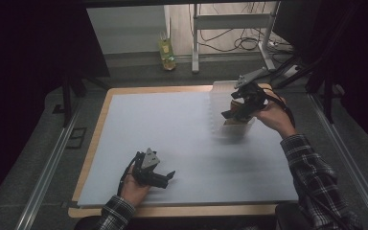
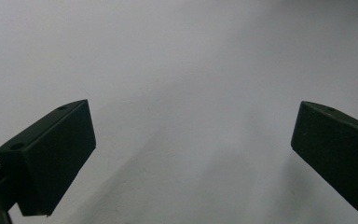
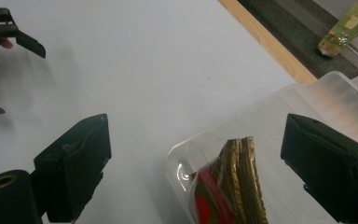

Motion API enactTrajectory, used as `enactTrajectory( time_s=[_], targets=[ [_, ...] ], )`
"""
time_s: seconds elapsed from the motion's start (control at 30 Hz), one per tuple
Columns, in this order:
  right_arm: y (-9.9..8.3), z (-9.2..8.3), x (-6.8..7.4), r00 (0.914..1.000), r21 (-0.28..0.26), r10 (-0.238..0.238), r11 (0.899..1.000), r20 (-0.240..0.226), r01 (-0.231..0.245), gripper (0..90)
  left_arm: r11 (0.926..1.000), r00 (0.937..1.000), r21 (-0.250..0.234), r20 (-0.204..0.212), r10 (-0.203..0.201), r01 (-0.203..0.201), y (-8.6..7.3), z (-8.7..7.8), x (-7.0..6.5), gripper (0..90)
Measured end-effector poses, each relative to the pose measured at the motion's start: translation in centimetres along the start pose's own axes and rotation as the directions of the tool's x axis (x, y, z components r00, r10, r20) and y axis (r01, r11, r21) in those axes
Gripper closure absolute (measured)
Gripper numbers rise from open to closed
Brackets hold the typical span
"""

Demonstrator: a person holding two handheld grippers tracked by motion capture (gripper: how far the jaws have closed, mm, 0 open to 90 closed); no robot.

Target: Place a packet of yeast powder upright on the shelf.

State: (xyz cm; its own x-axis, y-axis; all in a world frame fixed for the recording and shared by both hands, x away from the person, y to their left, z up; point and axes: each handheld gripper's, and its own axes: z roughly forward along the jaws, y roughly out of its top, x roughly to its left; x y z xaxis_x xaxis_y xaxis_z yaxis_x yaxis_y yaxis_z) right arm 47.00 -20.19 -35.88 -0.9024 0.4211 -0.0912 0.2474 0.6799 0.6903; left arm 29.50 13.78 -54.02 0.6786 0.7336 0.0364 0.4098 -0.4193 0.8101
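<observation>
A clear plastic box (image 1: 219,98) stands at the back right of the white mat (image 1: 172,134). My right gripper (image 1: 232,106) hovers over it, open. In the right gripper view the gripper (image 3: 200,158) has its jaws wide apart on either side of the box's (image 3: 307,107) near corner, where a red and gold packet (image 3: 228,186) stands on edge inside. My left gripper (image 1: 165,177) rests low near the mat's front left, open. In the left gripper view the gripper (image 2: 193,144) has nothing between its jaws above the bare mat (image 2: 177,56).
The mat lies on a wooden table (image 1: 100,120) with its edge showing at the left and front. A yellow-green packet (image 1: 166,52) stands on the floor beyond the table, near white frame legs (image 1: 195,43) and cables. Dark curtains flank both sides.
</observation>
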Motion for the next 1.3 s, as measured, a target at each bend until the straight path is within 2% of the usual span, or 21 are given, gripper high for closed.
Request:
enactTrajectory(
  time_s=[0.17,0.87,1.13,1.3],
  targets=[
    [0.3,-0.2,0.5,1.0000,-0.024,0.000,1.000,0.001,0.000,8.7,1.0000,1.0000,0.001,0.000,-0.001,0.001,0.0,0.0,0.0,0.0],
    [1.0,-0.1,3.5,0.9995,-0.059,-0.029,0.998,0.012,0.030,8.5,0.9999,1.0000,0.009,-0.007,0.007,-0.007,0.0,-0.1,0.1,0.0],
    [1.2,-0.3,4.5,0.9992,-0.071,-0.040,0.997,-0.005,0.040,8.5,0.9999,0.9999,0.010,-0.008,0.007,-0.006,0.0,-0.1,0.1,0.0],
    [1.1,-0.3,5.0,0.9994,-0.082,-0.028,0.996,-0.023,0.026,8.5,1.0000,1.0000,0.003,-0.009,0.000,0.000,0.0,-0.1,0.1,0.0]
  ],
)
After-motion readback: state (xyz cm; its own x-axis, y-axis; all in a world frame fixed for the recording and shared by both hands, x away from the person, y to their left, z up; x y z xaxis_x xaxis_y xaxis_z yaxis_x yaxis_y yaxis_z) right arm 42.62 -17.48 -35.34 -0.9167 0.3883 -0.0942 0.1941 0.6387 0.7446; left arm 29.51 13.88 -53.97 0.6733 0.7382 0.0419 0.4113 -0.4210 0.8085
